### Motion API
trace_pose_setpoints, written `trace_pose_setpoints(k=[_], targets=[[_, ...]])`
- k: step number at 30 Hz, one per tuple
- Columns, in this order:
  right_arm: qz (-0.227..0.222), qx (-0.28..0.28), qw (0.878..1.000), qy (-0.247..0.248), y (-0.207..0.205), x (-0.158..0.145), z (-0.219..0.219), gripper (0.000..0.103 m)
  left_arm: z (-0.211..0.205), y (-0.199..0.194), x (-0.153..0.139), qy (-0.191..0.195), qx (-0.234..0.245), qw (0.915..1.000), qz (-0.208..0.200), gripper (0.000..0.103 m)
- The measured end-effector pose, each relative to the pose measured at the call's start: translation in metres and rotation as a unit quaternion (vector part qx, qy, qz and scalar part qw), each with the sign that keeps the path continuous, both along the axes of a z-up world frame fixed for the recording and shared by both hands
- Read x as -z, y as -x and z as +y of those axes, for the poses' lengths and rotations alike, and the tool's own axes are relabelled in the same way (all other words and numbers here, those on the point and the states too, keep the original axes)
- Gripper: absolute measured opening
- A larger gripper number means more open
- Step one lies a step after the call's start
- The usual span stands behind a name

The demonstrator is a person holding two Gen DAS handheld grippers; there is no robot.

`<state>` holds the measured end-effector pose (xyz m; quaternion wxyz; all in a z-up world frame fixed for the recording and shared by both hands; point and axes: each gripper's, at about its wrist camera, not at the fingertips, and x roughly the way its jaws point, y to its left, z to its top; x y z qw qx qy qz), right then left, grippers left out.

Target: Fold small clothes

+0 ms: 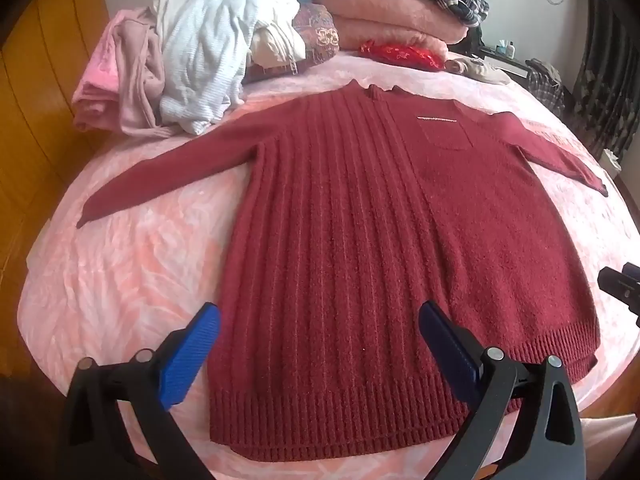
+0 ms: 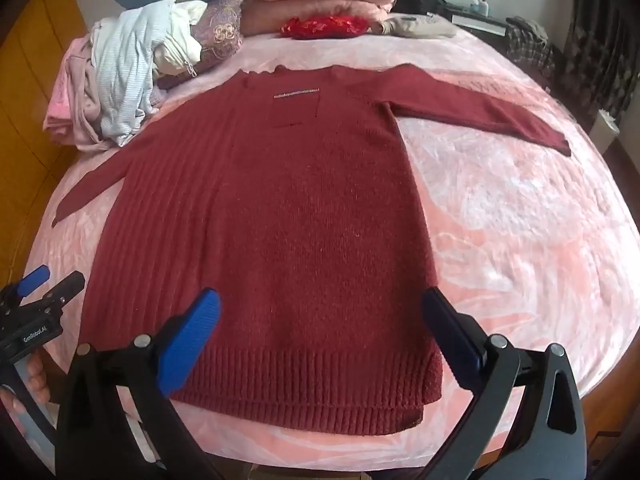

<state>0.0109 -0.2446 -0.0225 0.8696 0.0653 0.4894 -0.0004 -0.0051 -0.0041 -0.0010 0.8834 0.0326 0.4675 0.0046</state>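
Sweater [image 1: 360,240], dark red and knitted, lies flat and face up on the bed [image 1: 120,280], directly ahead of both tongs, with its ribbed hem nearest them and its collar farthest away. Both sleeves are spread outward, one running off to the left of the left tongs [image 1: 318,338], the other reaching out to the right beyond the right tongs [image 2: 320,328]. A small chest pocket [image 2: 298,110] with a pale trim line sits on the far half of the body.

Both tongs are wide open and grip nothing; each hangs above the hem end, tilted down toward the knit. The left pair frames the hem's left corner, the right pair frames its right corner.

Judging by the thick ribbed knit, the garment should be soft and floppy, moderately heavy for clothing, and likely to stretch or sag if lifted from one point. It looks fuzzy, so the blue pads [image 1: 188,360] should bite well without slipping. Nothing about it appears fragile, though the loose knit could snag.

Sensible places to take hold are a sleeve cuff or shoulder seam to bring the sleeves across the body, or the two hem corners for a lengthwise fold toward the collar. A pile of other clothes [image 1: 180,68] sits well beyond, to the far left.
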Motion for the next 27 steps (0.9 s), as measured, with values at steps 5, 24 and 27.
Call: trace_pose_setpoints(k=[5, 24, 27], targets=[[0.002, -0.010, 1.000, 0.011, 0.002, 0.006, 0.006, 0.100, -0.002, 0.001, -0.001, -0.001, -0.001, 1.0000, -0.002, 0.099], [-0.010, -0.018, 0.999, 0.028, 0.005, 0.006, 0.011, 0.100, -0.001, 0.001, 0.002, 0.000, -0.006, 1.0000, 0.002, 0.099], [-0.008, -0.019, 0.999, 0.030, 0.004, 0.007, 0.012, 0.100, -0.002, 0.002, 0.002, 0.000, -0.006, 1.0000, 0.001, 0.099]])
